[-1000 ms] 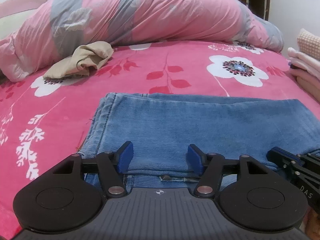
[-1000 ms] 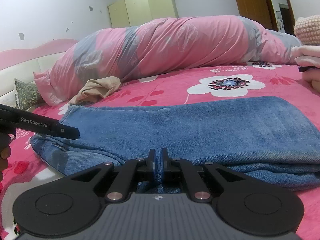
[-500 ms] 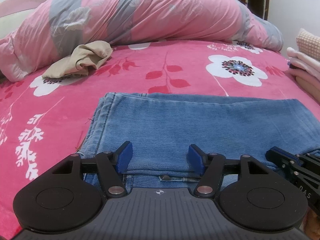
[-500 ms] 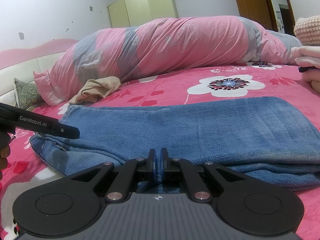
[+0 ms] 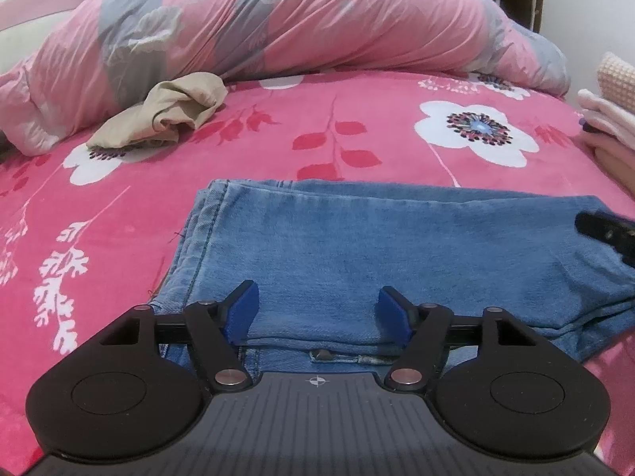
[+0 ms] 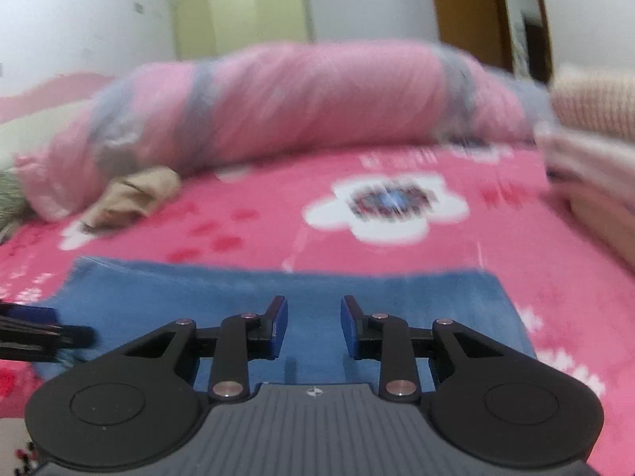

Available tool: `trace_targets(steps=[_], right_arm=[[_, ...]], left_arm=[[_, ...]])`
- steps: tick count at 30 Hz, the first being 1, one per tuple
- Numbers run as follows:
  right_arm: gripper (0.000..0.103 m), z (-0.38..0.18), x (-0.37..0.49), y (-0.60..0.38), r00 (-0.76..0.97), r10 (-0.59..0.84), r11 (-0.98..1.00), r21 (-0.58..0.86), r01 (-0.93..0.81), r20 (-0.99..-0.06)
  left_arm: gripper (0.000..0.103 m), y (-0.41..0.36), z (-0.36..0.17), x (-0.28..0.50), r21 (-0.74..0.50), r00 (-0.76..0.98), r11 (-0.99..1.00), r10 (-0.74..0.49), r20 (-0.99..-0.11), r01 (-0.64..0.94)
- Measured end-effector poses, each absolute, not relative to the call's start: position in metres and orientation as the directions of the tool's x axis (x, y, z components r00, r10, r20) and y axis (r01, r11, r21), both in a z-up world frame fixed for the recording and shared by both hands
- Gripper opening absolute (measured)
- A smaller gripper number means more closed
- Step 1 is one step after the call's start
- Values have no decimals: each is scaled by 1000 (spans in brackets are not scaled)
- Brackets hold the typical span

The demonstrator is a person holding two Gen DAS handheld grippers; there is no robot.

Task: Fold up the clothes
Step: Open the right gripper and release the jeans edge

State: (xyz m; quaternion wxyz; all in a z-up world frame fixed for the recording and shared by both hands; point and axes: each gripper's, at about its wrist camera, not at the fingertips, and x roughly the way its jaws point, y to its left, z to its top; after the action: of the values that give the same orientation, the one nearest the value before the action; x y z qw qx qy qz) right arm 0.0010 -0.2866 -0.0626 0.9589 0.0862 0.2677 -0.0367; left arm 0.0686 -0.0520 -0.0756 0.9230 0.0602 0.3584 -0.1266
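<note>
Jeans (image 5: 397,254) lie folded near the bed's (image 5: 357,139) front edge, both grippers' fingers spread and empty, the right gripper (image 6: 313,325) having just opened; next, pinch one short end squarely.

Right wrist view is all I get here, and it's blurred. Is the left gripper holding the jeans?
Observer: No. The left gripper is open; its jaws have just been opening, and the jeans have their near edge between them, ungripped.
Operator: Are the jeans folded?
Observer: Yes, layers stack along that edge, a small metal fastener peeking out beneath.
Operator: The beige lump?
Observer: A crumpled beige garment against the duvet, apart from the jeans.
</note>
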Motion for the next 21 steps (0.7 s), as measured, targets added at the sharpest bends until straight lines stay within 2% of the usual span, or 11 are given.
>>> trace_targets(steps=[2, 6, 9, 13, 17, 21], right_arm=[[29, -82, 11, -297, 799, -41, 980, 132, 150, -600], [30, -78, 12, -297, 797, -42, 985, 111, 135, -603], [30, -63, 15, -299, 821, -27, 981, 142, 131, -571], [30, -55, 35, -306, 828, -72, 981, 113, 161, -555], [30, -82, 58, -323, 781, -103, 967, 121, 223, -616], [30, -92, 54, -326, 800, -103, 966, 130, 221, -591]], left_arm=[[68, -52, -76, 69, 17, 710, 962, -190, -678, 274], [69, -53, -76, 69, 28, 709, 961, -185, -681, 277], [69, -53, -76, 69, 29, 708, 960, -185, -682, 278], [69, -53, -76, 69, 30, 708, 959, -185, -682, 280], [70, -53, -76, 70, 28, 707, 958, -190, -682, 285], [70, -53, -76, 70, 29, 706, 957, -191, -682, 287]])
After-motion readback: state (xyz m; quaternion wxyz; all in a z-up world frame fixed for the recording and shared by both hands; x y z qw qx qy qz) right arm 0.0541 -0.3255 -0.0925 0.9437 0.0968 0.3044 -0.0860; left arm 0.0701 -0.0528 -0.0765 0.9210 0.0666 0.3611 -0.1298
